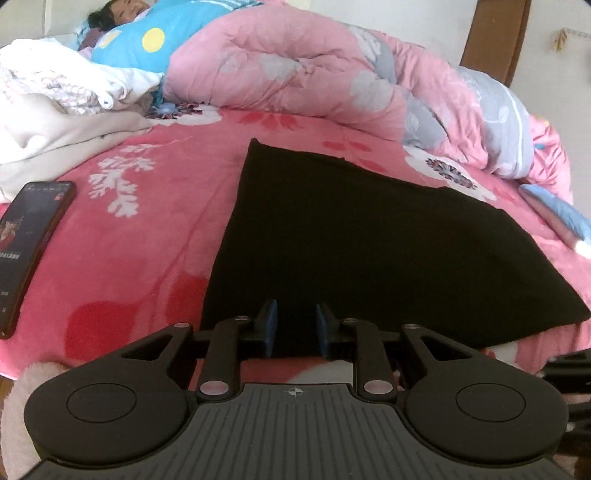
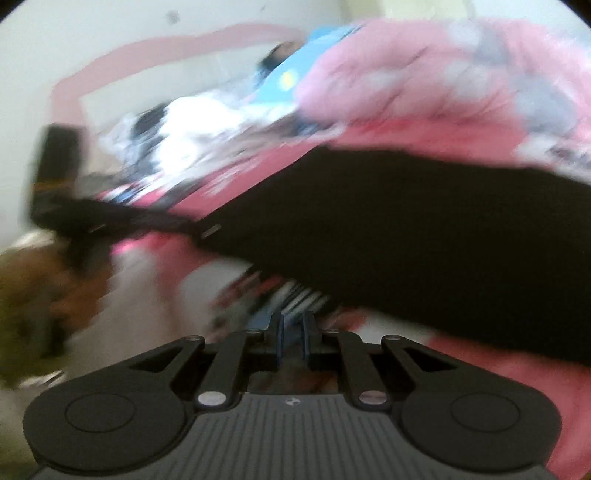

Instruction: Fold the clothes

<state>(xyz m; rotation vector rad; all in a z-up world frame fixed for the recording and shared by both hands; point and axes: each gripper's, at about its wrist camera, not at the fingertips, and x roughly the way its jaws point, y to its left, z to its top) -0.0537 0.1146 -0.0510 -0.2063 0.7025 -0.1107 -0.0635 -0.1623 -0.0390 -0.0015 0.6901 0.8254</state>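
Left wrist view. My left claw [image 1: 294,325] sits at the near edge of the bed [image 1: 140,236], its two fingers spread with a clear gap between them and nothing pinched. The fingertips lie over the near edge of the black garment [image 1: 354,251], which is spread flat on the pink flowered bed cover, narrow at its far end and widening toward the near right. A phone [image 1: 31,243] with its screen lit lies at the left, well apart from the garment. Far left, a heap of white and cream clothes [image 1: 55,99] rests on the bed. A bunched pink and grey quilt [image 1: 332,81] runs along the far side, and beyond it lies a person [image 1: 147,33] under a blue cover.

Right wrist view. This view is heavily blurred. My right claw [image 2: 293,332] shows its fingers close together with only a narrow gap; it grips nothing I can make out. The black garment [image 2: 424,229] crosses the view from centre to right, just beyond the fingertips. My left claw's dark body [image 2: 74,206] appears at the left, touching the garment's left end; its fingers are too smeared to read here.
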